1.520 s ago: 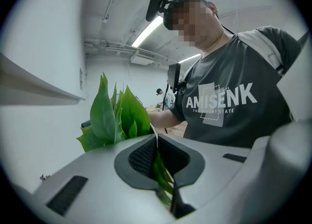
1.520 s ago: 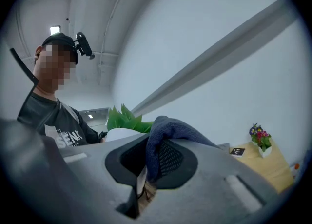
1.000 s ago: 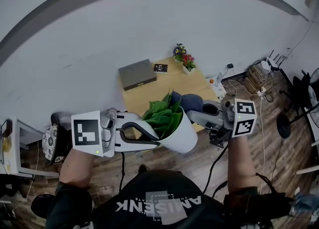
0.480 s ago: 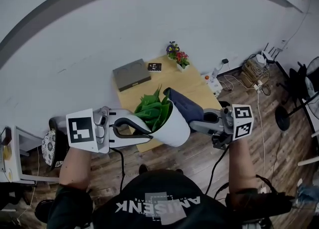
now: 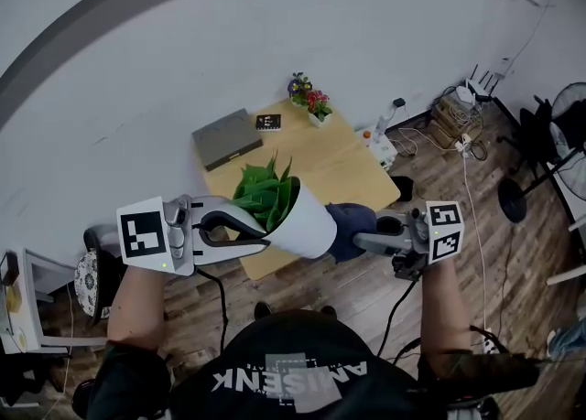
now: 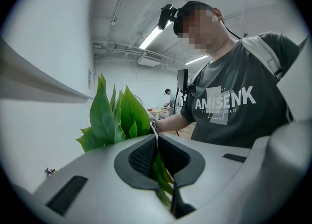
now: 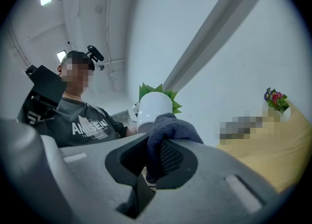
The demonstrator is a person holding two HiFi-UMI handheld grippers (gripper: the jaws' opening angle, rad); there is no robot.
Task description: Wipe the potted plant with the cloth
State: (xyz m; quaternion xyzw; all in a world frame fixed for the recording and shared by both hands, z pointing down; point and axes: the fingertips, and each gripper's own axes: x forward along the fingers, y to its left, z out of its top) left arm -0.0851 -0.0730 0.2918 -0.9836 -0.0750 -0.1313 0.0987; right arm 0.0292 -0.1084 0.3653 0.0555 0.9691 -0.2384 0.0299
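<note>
Potted plant [image 5: 302, 224] is up in the air in front of the person's chest, well above the wooden worktop [image 5: 343, 171]. It is tipped over so its leaves lean toward the person's left and its white base faces the right tool [image 5: 359, 239]. The left tool [image 5: 264, 237] is clamped on the pot's rim, one jaw down among the leaves and the other outside the wall. I take that to be the reason for the tilt: held by the lip, the pot's smooth side and bottom are turned out and free to be rubbed. The right tool is pinched tight on a bunched dark blue cloth [image 5: 341, 226], and the wad appears to touch the lower end of the pot, so the wiping looks aimed at the pot rather than the leaves. Only the left gripper view shows the thin white rim caught between the pads, with leaf stems beside it. Only the right gripper view shows the cloth filling its jaws and the round base just past it. The head view alone shows a grey box [image 5: 226, 137] and a small pot of flowers [image 5: 309, 102] down on the worktop.
</note>
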